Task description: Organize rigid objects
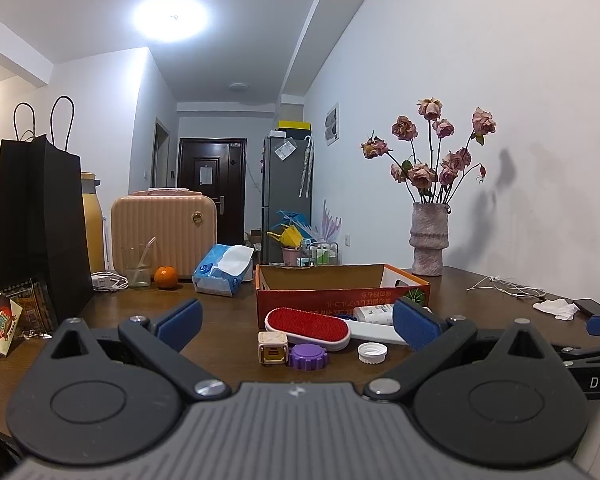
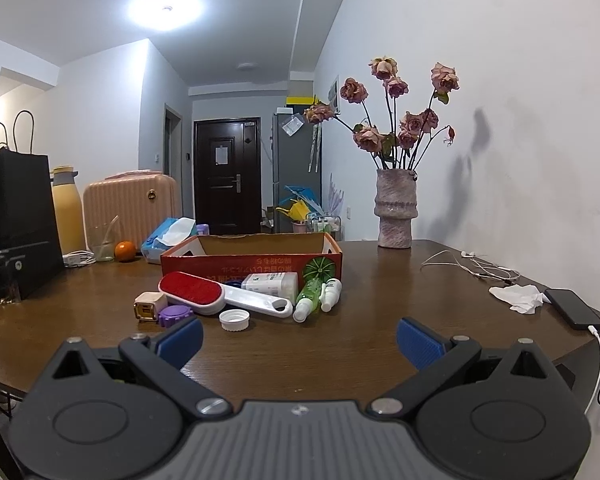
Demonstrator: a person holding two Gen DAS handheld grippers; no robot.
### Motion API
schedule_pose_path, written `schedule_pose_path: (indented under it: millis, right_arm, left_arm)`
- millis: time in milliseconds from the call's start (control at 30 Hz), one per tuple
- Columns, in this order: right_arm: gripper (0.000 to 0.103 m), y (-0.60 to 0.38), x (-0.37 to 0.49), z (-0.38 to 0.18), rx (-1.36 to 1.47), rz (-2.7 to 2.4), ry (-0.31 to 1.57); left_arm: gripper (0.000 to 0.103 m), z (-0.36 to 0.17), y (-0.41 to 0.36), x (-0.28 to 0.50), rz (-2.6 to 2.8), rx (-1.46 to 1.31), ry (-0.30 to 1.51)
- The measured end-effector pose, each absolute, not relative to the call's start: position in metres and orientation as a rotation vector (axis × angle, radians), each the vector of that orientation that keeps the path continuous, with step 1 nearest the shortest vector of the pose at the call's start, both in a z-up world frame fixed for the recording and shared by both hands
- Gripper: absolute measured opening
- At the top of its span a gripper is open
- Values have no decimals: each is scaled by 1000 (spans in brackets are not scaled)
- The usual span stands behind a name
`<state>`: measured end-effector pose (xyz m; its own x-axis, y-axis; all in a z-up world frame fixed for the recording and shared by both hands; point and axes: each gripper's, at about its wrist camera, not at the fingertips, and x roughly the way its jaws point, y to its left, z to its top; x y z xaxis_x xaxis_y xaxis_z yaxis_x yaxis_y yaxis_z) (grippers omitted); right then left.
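An open orange cardboard box (image 1: 340, 294) (image 2: 252, 262) stands mid-table. In front of it lie a red-and-white lint brush (image 1: 306, 326) (image 2: 220, 296), a cream cube charger (image 1: 273, 348) (image 2: 150, 306), a purple cap (image 1: 307, 356) (image 2: 175, 314), a white cap (image 1: 372, 352) (image 2: 235, 319), a white box-shaped bottle (image 2: 271, 282) (image 1: 374, 314), a green spray bottle (image 2: 308, 300) and a small white bottle (image 2: 331, 294). My left gripper (image 1: 298, 322) is open and empty, just short of the pile. My right gripper (image 2: 298, 338) is open and empty, further back from it.
A vase of dried roses (image 2: 394, 208) stands at the back right. Earphones (image 2: 472, 268), a crumpled tissue (image 2: 518, 298) and a phone (image 2: 574, 308) lie at the right edge. A black bag (image 1: 36, 224), a glass (image 1: 138, 264), an orange (image 1: 165, 277), a tissue pack (image 1: 222, 270) and a pink case (image 1: 164, 230) are left.
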<state>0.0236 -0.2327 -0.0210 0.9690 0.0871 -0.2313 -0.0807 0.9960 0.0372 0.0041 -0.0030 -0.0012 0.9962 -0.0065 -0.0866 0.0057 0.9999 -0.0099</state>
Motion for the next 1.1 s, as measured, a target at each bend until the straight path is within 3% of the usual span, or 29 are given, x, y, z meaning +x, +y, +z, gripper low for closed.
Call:
schedule_pose_path:
  millis: [1100]
  right_arm:
    - [103,-238,18,-20,47,54,221]
  left_arm:
    - [103,0,-2,5,-4,-7,94]
